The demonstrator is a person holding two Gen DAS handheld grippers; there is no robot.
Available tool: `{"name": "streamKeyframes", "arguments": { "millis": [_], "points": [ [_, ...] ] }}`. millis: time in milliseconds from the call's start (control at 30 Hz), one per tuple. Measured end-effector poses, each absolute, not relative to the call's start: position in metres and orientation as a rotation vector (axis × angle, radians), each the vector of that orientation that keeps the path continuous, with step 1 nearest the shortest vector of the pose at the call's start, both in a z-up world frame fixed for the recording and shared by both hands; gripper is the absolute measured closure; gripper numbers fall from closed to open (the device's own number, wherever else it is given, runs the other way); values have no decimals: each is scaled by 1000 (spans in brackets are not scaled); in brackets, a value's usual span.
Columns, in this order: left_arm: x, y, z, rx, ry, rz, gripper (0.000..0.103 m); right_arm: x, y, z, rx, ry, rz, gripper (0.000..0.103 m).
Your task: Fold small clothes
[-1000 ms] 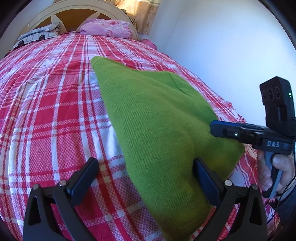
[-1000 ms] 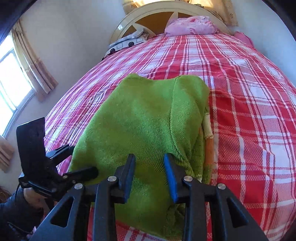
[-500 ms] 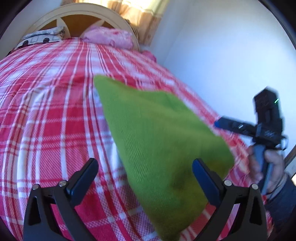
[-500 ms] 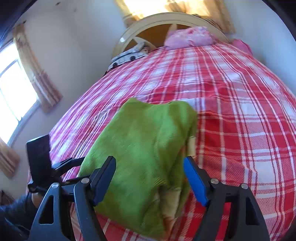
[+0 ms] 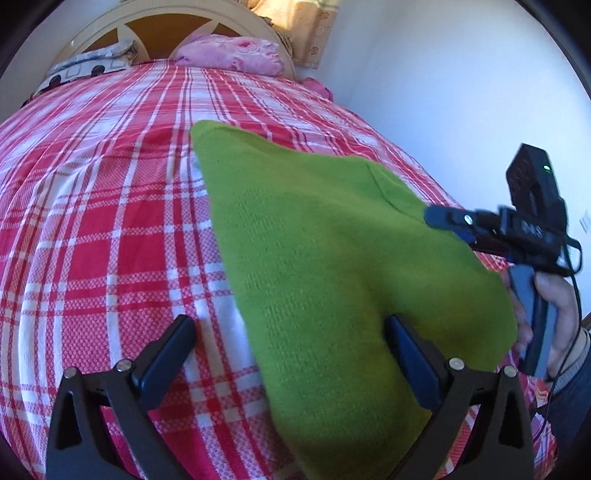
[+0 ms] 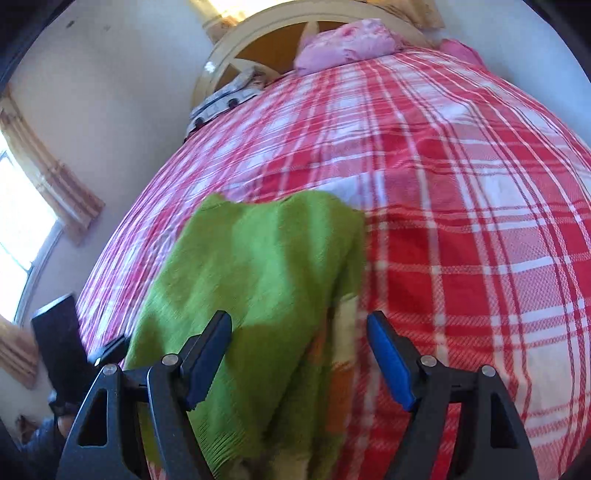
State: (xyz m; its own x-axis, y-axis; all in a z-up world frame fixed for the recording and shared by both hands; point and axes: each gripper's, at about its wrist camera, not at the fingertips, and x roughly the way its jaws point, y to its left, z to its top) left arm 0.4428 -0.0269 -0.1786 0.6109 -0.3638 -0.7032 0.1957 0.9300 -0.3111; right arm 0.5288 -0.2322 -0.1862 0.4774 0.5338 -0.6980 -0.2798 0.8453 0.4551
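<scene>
While both pairs of fingers stand spread with nothing pinched, the left gripper [image 5: 288, 354] and right gripper [image 6: 299, 354] hover over a folded green knit sweater [image 5: 332, 258] lying on a red-and-white plaid bedspread [image 5: 92, 240]. At twelve o'clock sit a pink pillow [image 5: 229, 55] and cream headboard [image 5: 110, 26]; white walls surround.

Your two wrist views look down close over the bed [image 5: 92, 229], both facing the headboard [image 6: 229, 48]; they share the green knit [image 5: 332, 258].
</scene>
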Motion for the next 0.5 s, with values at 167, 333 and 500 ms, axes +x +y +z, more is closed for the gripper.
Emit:
{"name": "streamKeyframes", "arguments": {
  "millis": [167,333,500],
  "points": [
    [441,-28,-178,-215,851,-326,0,539,-240,-212,403,989,538,27],
    [443,-29,-179,-220,852,-328,0,543,-234,-216,413,1006,635,49],
    [443,-30,-179,-221,851,-330,0,550,-234,-222,441,1013,652,49]
  ]
}}
